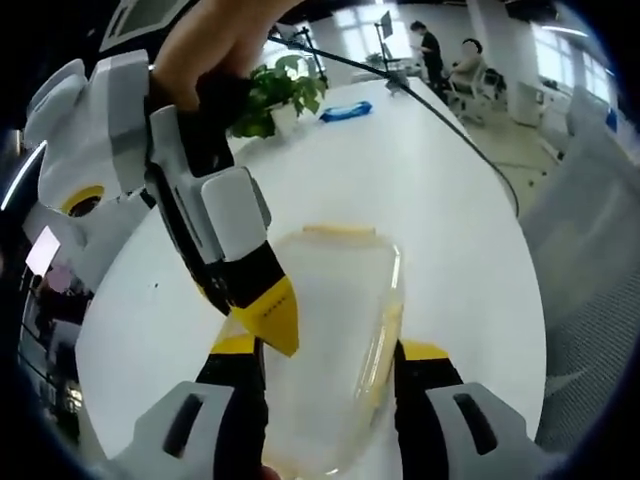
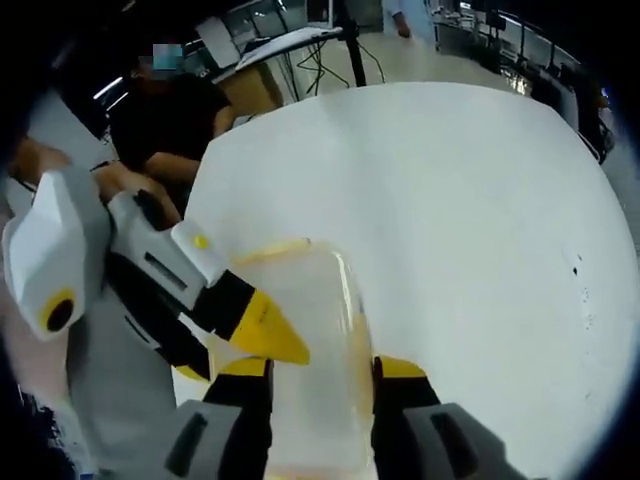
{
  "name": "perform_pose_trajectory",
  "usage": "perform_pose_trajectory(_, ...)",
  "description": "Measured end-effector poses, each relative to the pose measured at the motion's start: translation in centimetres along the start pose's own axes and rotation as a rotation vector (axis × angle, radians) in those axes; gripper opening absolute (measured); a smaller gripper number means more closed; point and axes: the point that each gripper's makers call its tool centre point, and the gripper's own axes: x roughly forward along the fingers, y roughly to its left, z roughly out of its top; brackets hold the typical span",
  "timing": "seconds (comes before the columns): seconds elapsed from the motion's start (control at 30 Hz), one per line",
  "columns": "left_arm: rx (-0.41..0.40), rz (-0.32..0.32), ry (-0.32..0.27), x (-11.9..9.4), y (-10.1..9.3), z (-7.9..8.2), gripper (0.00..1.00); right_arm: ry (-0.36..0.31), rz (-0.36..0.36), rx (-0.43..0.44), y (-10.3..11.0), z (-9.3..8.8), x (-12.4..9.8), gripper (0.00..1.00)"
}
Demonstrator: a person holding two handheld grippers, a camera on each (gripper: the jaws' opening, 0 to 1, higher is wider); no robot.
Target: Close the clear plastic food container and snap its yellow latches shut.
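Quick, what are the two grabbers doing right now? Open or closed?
Left gripper: open, jaws on either side of the clear container.
Right gripper: open, jaws on either side of the same container.

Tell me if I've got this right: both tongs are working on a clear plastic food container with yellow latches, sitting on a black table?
Not quite: the table is white, not black, as the left gripper view shows plainly. The rest holds: the clear plastic food container with its yellow latches sits on it, with the left tongs and the right tongs both at it.
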Motion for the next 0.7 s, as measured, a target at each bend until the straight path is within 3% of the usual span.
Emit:
perform_pose_trajectory(0.13, 0.006, -0.005, 0.011, -0.04, -0.04, 0.03, 0.47, -0.002, -0.074, -0.050, 0.20, 0.21, -0.25, 0.35)
perform_pose_trajectory(0.53, 0.035, -0.018, 0.009, -0.21, -0.02, 0.26, 0.49, -0.011, -0.170, -0.073, 0.32, 0.41, -0.76, 0.34)
perform_pose_trajectory(0.63, 0.012, -0.012, 0.000, -0.15, 0.05, 0.35, 0.50, -0.016, -0.197, -0.088, 0.25, 0.58, -0.86, 0.33)
perform_pose_trajectory(0.7, -0.066, -0.020, 0.011, -0.21, -0.03, 0.16, 0.57, -0.026, -0.210, -0.077, 0.09, 0.66, -0.90, 0.33)
